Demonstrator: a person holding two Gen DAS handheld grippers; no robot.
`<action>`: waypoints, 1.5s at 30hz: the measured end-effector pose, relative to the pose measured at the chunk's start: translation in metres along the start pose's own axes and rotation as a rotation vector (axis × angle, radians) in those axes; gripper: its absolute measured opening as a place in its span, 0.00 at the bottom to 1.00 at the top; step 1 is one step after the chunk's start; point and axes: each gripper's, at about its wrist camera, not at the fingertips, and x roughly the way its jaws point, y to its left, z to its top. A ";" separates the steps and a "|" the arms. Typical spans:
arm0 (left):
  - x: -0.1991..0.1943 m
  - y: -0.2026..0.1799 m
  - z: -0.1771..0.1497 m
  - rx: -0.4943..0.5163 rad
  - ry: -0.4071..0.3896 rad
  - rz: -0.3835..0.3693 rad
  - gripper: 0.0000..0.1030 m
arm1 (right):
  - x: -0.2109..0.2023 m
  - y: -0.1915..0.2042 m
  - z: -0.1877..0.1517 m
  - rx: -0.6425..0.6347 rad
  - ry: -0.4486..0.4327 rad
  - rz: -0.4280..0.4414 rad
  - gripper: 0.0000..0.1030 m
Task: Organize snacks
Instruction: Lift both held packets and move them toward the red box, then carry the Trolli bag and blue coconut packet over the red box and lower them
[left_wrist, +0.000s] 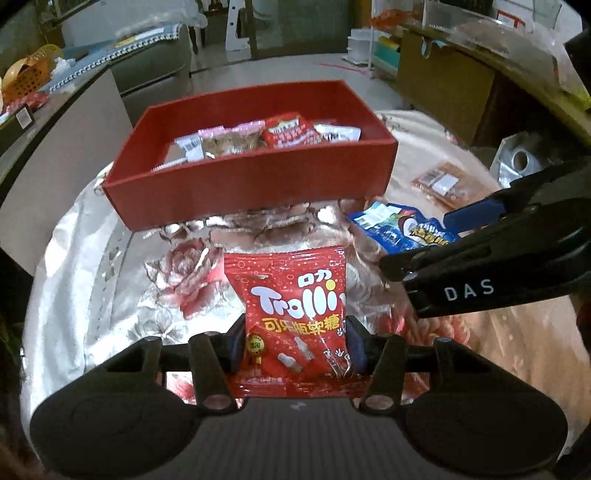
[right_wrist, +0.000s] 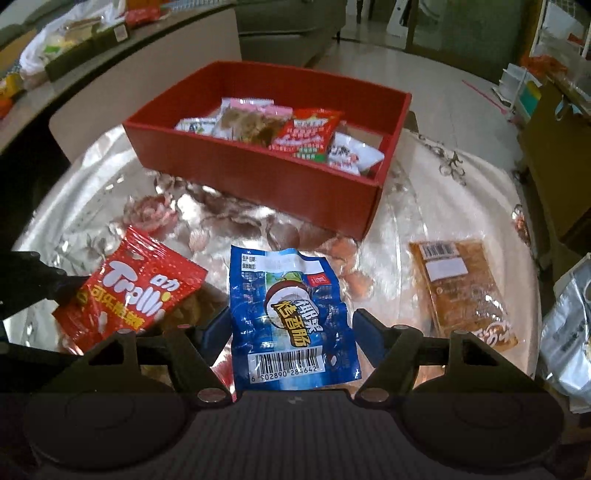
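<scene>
- The Trolli packet (left_wrist: 291, 314) is bright red with tiny white dots, white lettering and yellow characters.
- The coconut snack packet (right_wrist: 291, 321) is blue, with a brown-and-white coconut picture, yellow characters and a white barcode panel.
- The box (right_wrist: 258, 177) is plain deep red, inside and out.
- Packets in the box (right_wrist: 280, 129) are pink, red, white and brownish.
- The tablecloth (right_wrist: 424, 192) is glossy cream and silver with pink roses and brownish leaves.
- The flat packet (right_wrist: 461, 291) is clear orange-brown with white labels.
- The left gripper (left_wrist: 295, 347) and right gripper (right_wrist: 291, 328) are black with blue pads.
</scene>
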 end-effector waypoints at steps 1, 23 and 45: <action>-0.001 0.001 0.001 -0.001 -0.005 -0.001 0.45 | -0.001 0.000 0.001 0.003 -0.006 0.002 0.75; -0.018 0.011 0.030 -0.044 -0.101 0.016 0.45 | -0.017 -0.006 0.024 0.050 -0.083 0.027 0.75; -0.028 0.023 0.062 -0.091 -0.183 0.028 0.45 | -0.033 -0.011 0.052 0.108 -0.181 0.043 0.75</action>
